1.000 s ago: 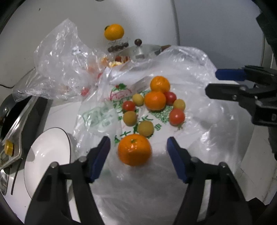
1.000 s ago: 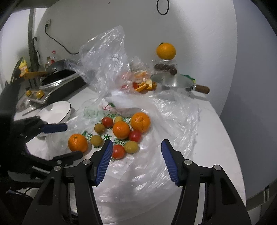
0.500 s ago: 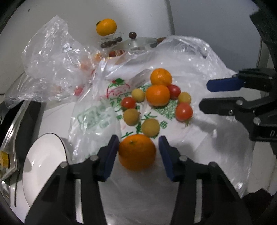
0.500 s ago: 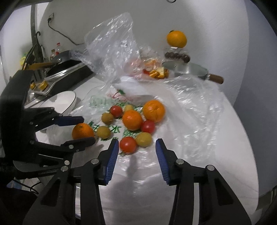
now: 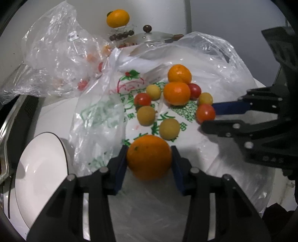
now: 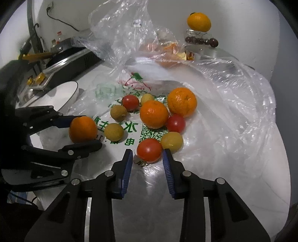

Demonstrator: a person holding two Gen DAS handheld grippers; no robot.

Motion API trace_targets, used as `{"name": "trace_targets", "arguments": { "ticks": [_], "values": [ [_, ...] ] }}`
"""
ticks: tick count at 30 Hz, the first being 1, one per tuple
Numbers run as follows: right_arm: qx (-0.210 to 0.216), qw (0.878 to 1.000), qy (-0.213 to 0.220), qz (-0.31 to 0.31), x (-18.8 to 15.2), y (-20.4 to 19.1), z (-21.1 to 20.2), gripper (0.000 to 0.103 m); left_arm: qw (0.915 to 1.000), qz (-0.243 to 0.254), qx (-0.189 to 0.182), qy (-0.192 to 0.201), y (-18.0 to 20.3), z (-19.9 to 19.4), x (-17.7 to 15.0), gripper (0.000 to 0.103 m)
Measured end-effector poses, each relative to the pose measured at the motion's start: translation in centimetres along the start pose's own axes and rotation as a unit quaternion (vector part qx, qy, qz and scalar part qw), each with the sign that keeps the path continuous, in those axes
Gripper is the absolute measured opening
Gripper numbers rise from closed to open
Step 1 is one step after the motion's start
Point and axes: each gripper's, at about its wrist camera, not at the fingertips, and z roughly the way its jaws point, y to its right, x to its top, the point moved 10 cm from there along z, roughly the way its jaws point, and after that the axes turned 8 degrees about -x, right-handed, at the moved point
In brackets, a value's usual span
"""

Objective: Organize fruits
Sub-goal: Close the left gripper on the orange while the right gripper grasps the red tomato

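Observation:
Several fruits lie on a flattened printed plastic bag [image 5: 134, 82]: oranges, red tomatoes and small yellow fruits. The nearest orange [image 5: 149, 158] sits between the blue pads of my left gripper [image 5: 149, 147]. Its jaws are closing and both pads lie against the orange's sides; the right wrist view shows that orange [image 6: 83, 129] held the same way. My right gripper [image 6: 148, 150] is also closing, with a red tomato [image 6: 149, 149] between its fingertips and a thin gap on each side. In the left wrist view that gripper [image 5: 208, 116] reaches in from the right to the same tomato [image 5: 205, 113].
A white plate [image 5: 37, 167] rests left of the bag, beside a black cooktop [image 6: 70, 65]. A crumpled clear bag [image 5: 55, 52] with more fruit stands at the back left. Behind it are a pot lid [image 5: 152, 36] and an orange on a jar [image 5: 117, 18].
Both grippers have come forward and down toward the fruit while their jaws narrowed. The left pads now meet the orange, and the right fingertips have reached the tomato.

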Motion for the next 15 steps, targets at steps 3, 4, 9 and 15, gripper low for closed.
{"name": "trace_targets", "arguments": {
  "ticks": [3, 4, 9, 15],
  "values": [
    [-0.005, 1.0, 0.001, 0.003, 0.1, 0.1, 0.1, 0.03, 1.0, -0.004, -0.008, 0.005, 0.3, -0.4, -0.1, 0.045],
    [-0.005, 1.0, 0.001, 0.003, 0.1, 0.1, 0.1, 0.03, 0.9999, -0.003, -0.01, 0.009, 0.5, -0.7, -0.1, 0.045],
    [-0.009, 1.0, 0.006, 0.005, 0.1, 0.2, -0.1, 0.03, 0.9993, 0.002, -0.014, 0.035, 1.5, -2.5, 0.6, 0.045],
    [-0.005, 1.0, 0.028, 0.005, 0.8, 0.0, -1.7, 0.03, 0.9979, 0.005, -0.015, 0.063, 2.1, -4.5, 1.3, 0.045]
  ]
}}
